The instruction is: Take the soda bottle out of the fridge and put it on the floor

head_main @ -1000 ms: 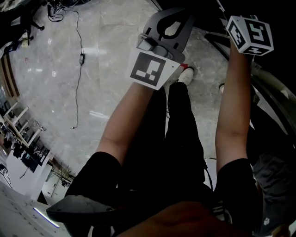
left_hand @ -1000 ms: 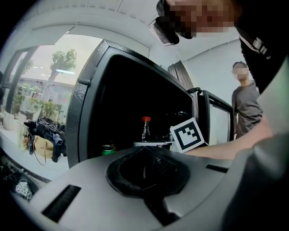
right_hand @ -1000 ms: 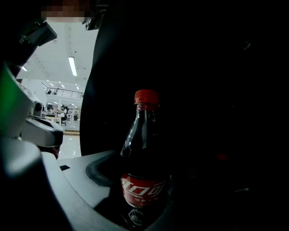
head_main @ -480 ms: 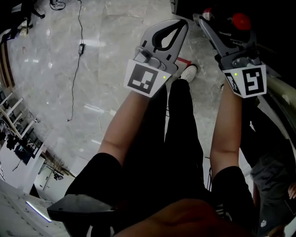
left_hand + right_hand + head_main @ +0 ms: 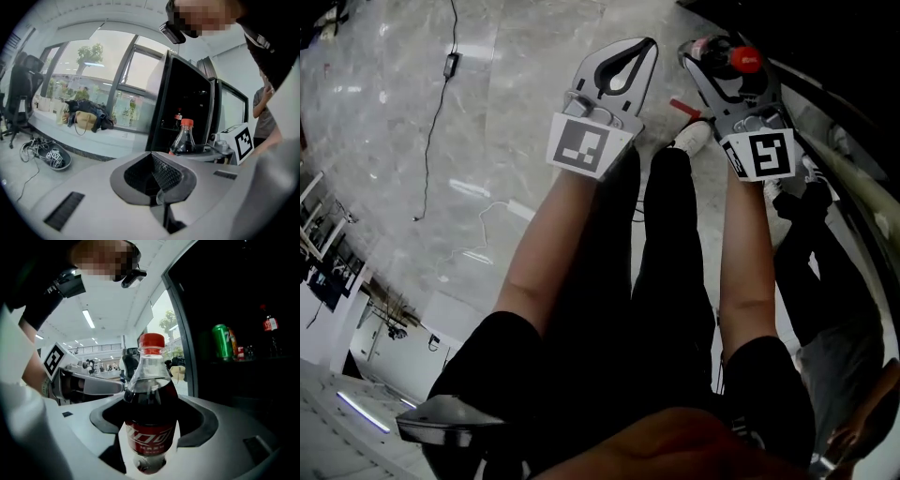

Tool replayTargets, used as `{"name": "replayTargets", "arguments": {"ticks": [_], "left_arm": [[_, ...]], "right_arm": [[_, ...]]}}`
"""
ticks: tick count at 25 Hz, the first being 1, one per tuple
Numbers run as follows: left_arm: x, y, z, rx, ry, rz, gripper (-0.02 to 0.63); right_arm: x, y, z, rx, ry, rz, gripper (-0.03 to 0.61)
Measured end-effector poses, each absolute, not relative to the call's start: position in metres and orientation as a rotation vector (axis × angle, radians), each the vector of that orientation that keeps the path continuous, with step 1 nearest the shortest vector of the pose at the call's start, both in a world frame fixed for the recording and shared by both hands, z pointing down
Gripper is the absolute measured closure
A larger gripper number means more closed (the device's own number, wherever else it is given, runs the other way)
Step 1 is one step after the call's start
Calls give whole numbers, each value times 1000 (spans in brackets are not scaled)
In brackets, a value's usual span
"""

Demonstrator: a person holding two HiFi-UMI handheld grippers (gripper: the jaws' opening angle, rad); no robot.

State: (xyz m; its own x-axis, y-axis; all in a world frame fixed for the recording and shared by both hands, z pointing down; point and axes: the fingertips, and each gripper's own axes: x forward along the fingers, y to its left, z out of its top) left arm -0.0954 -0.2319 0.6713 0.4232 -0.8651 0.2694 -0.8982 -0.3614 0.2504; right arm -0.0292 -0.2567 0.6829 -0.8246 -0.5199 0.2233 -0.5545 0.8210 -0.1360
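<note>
My right gripper (image 5: 151,420) is clamped on the soda bottle (image 5: 149,390), out of the fridge (image 5: 243,310) beside it. My left gripper (image 5: 161,190) is closed, empty; setting it on the floor (image 5: 441,141) remains

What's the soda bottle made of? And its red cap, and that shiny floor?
The soda bottle looks like clear, glossy plastic: you see the dark drink through it. Its red cap seems opaque plastic. The floor looks like polished stone or tile: pale, veined, with bright reflections.
</note>
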Motion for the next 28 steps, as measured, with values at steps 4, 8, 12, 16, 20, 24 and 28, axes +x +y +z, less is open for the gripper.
{"name": "replayTargets", "arguments": {"ticks": [4, 8, 12, 16, 20, 24, 28], "left_arm": [[-91, -234, 702, 2290, -1479, 151, 609], [-112, -223, 767, 2256, -1450, 178, 609], [-119, -218, 827, 2244, -1423, 252, 609], [-114, -218, 870, 2238, -1384, 295, 609], [-118, -213, 906, 2223, -1367, 309, 609], [-120, -205, 925, 2219, -1359, 312, 609], [-120, -198, 937, 2209, -1350, 319, 609]], "right_arm": [[-23, -256, 733, 848, -2761, 350, 259], [-35, -240, 818, 836, -2663, 424, 258], [-37, -232, 896, 839, -2572, 482, 259], [-34, -224, 958, 836, -2507, 521, 259], [-37, -215, 1027, 829, -2435, 525, 259], [-36, -214, 1083, 794, -2377, 525, 259], [-33, -215, 1119, 765, -2330, 500, 259]]}}
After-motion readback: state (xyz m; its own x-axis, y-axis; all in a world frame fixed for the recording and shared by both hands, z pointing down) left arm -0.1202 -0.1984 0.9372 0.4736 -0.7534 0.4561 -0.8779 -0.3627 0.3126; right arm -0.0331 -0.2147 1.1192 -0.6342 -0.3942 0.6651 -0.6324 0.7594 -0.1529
